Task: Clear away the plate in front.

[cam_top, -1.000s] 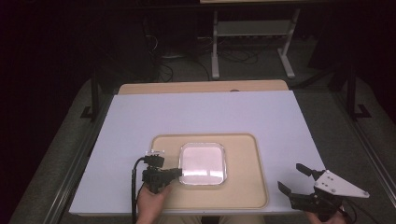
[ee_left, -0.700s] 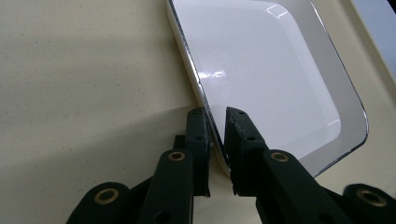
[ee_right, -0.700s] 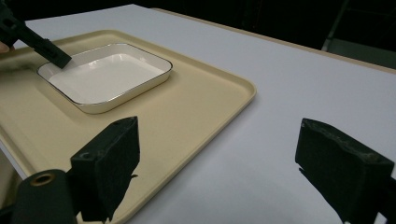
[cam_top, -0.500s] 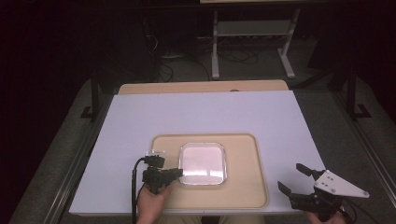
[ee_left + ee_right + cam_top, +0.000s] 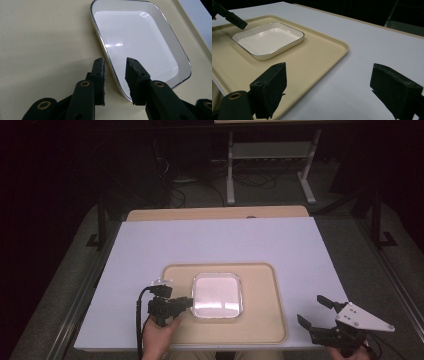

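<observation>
Release looks like the step in hand: your left gripper (image 5: 115,75) straddles the near rim of the white dish (image 5: 140,40), which sits flat on the tan tray (image 5: 260,285) on the surface; its jaws have just been opening and stand narrow, pads off the rim. Your right gripper (image 5: 337,85) waits wide and empty beside the tray. Next, you'd back the left gripper clear without nudging the dish; no readable writing anywhere.
</observation>
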Motion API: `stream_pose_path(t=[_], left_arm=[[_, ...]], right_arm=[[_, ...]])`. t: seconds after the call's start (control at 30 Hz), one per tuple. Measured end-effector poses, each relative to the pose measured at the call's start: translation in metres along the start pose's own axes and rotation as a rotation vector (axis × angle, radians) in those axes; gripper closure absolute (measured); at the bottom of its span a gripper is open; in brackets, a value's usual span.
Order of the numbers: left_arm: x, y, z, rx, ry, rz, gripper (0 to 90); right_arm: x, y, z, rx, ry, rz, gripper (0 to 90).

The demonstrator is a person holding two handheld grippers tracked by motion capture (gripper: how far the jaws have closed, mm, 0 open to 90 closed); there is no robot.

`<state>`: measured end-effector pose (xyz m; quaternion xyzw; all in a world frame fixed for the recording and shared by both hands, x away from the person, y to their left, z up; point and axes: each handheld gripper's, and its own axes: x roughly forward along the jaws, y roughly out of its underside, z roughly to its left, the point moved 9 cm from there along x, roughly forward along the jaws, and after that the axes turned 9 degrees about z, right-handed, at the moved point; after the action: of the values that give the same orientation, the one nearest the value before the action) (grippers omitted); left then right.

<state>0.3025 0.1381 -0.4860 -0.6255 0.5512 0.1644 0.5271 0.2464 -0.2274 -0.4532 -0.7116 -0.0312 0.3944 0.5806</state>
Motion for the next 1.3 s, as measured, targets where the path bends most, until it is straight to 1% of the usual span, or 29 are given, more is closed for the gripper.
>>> stream_pose_path(t=[0.03,0.07,0.1,0.13,0.17,0.3,0.33,0.4,0.43,0.47,0.5,0.57,0.6,0.63,0.67,0.7,0.73,0.77,0.83,0.9,0.93,0.97,1.03,1.1,1.13,1.23,1.27,1.3], left_arm=[[0.0,0.0,0.0,0.0,0.0,0.0,67.5],[-0.003,-0.001,0.0,0.016,-0.004,-0.009,67.0],[-0.003,-0.001,0.0,0.016,-0.004,-0.009,66.8],[-0.006,-0.003,-0.001,0.033,-0.009,-0.02,66.3],[-0.006,-0.003,-0.001,0.033,-0.009,-0.02,66.1],[-0.012,-0.007,-0.002,0.069,-0.015,-0.043,65.2],[-0.014,-0.008,-0.002,0.081,-0.014,-0.052,64.5],[-0.015,-0.009,-0.003,0.089,-0.012,-0.057,63.4],[-0.016,-0.009,-0.003,0.097,-0.003,-0.062,63.4],[-0.018,-0.011,-0.004,0.117,-0.003,-0.072,62.2],[-0.018,-0.011,-0.004,0.117,-0.003,-0.072,61.1],[-0.02,-0.012,-0.005,0.15,0.001,-0.077,59.4],[-0.022,-0.012,-0.006,0.175,-0.009,-0.082,57.9],[-0.022,-0.012,-0.006,0.175,-0.009,-0.082,56.3],[-0.023,-0.013,-0.007,0.197,0.005,-0.089,54.3],[-0.023,-0.013,-0.007,0.197,0.005,-0.089,53.3],[-0.026,-0.013,-0.007,0.228,0.002,-0.098,52.3],[-0.026,-0.013,-0.007,0.228,0.002,-0.098,51.3],[-0.027,-0.013,-0.009,0.256,0.013,-0.107,49.9],[-0.029,-0.013,-0.01,0.282,0.015,-0.113,47.8],[-0.03,-0.014,-0.011,0.308,0.023,-0.115,46.2],[-0.03,-0.014,-0.011,0.308,0.023,-0.115,44.7],[-0.031,-0.013,-0.011,0.332,0.032,-0.11,43.2],[-0.033,-0.014,-0.011,0.352,0.03,-0.118,41.0],[-0.035,-0.014,-0.011,0.364,0.027,-0.127,38.9],[-0.039,-0.015,-0.01,0.393,0.018,-0.148,36.0],[-0.042,-0.015,-0.01,0.412,0.014,-0.16,34.3],[-0.042,-0.015,-0.01,0.412,0.014,-0.16,33.9]], right_arm=[[0.0,0.0,0.0,0.0,0.0,0.0,12.9],[0.0,0.0,0.0,-0.002,0.001,0.001,12.9],[0.0,0.0,0.0,-0.002,0.001,0.001,12.9],[0.0,0.0,0.0,-0.002,0.002,0.003,12.8],[0.0,0.0,0.0,-0.002,0.002,0.003,12.8],[0.0,0.0,-0.001,-0.001,0.005,0.004,12.8],[0.0,0.001,-0.001,0.004,0.006,0.005,12.8],[0.0,0.001,-0.002,0.011,0.007,0.004,12.8],[0.0,0.001,-0.002,0.011,0.007,0.004,12.8],[0.0,0.001,-0.003,0.016,0.008,0.003,12.9],[0.0,0.001,-0.003,0.016,0.008,0.003,12.9],[0.0,0.001,-0.003,0.018,0.01,0.004,12.9],[0.0,0.001,-0.004,0.021,0.011,0.005,12.8],[0.0,0.001,-0.004,0.021,0.011,0.005,12.8],[0.0,0.002,-0.004,0.022,0.013,0.008,12.8],[0.0,0.002,-0.004,0.022,0.013,0.008,12.8],[0.001,0.002,-0.004,0.023,0.014,0.01,12.9],[0.001,0.002,-0.004,0.023,0.014,0.01,12.9],[0.001,0.002,-0.004,0.026,0.016,0.012,12.8],[0.001,0.002,-0.005,0.028,0.018,0.013,12.8],[0.001,0.003,-0.005,0.03,0.02,0.014,12.8],[0.001,0.003,-0.005,0.03,0.02,0.014,12.8],[0.001,0.003,-0.006,0.031,0.023,0.017,12.9],[0.001,0.003,-0.006,0.033,0.023,0.019,12.8],[0.001,0.003,-0.006,0.034,0.024,0.02,12.9],[0.001,0.003,-0.007,0.036,0.025,0.019,12.8],[0.001,0.004,-0.007,0.04,0.026,0.019,12.8],[0.001,0.004,-0.007,0.04,0.026,0.019,12.8]])
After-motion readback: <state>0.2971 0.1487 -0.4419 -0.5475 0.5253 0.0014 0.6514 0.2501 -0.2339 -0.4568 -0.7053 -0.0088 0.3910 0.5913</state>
